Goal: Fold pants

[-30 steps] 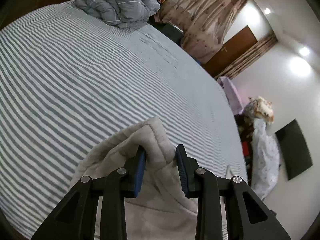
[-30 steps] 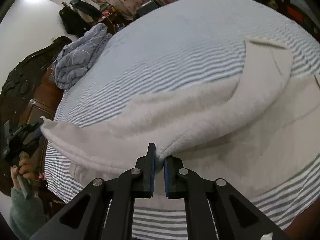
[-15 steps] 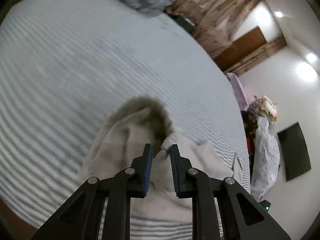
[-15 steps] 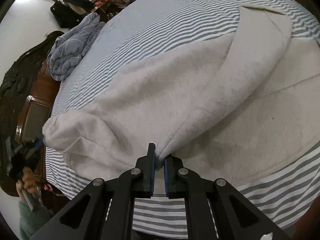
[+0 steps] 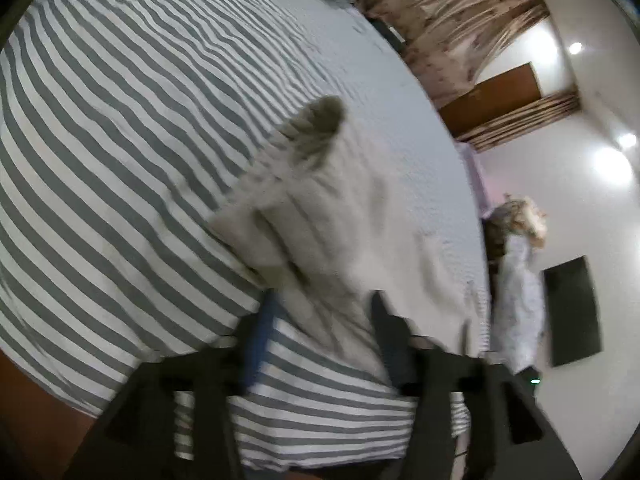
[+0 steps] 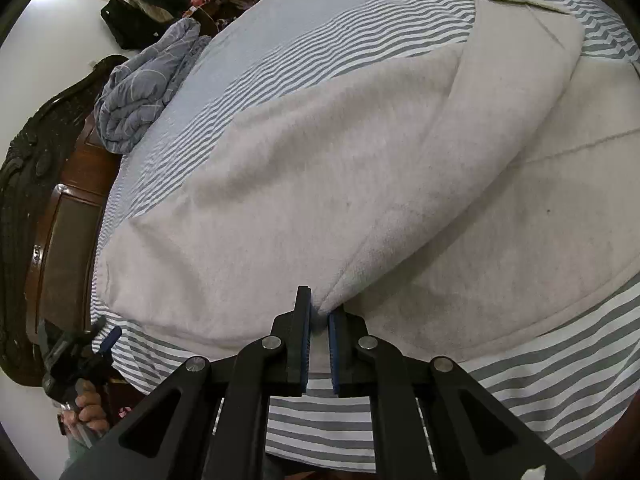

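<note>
Light beige fleece pants (image 6: 320,160) lie on the striped bed sheet (image 6: 300,40), one leg folded over the other. My right gripper (image 6: 319,320) is shut on the corner of the folded edge near the bed's front. In the left wrist view, which is blurred, the leg's end and its cuff (image 5: 320,120) rest on the sheet (image 5: 120,160). My left gripper (image 5: 322,320) is opening, its jaws wide apart; cloth lies between them and the pads do not press on it. The right wrist view also shows the left gripper (image 6: 102,330) at the pants' left end, held by a hand (image 6: 88,404).
A rolled grey blanket (image 6: 148,92) sits at the far end of the bed by the dark carved headboard (image 6: 32,200). Curtains (image 5: 448,12), a wooden door (image 5: 492,96) and a black wall panel (image 5: 572,312) stand beyond the bed's right side.
The left gripper came down with the leg end, laid it on the bed and spread its jaws off the cloth. The raised leg now lies flat. The right gripper sank slightly, still shut.
</note>
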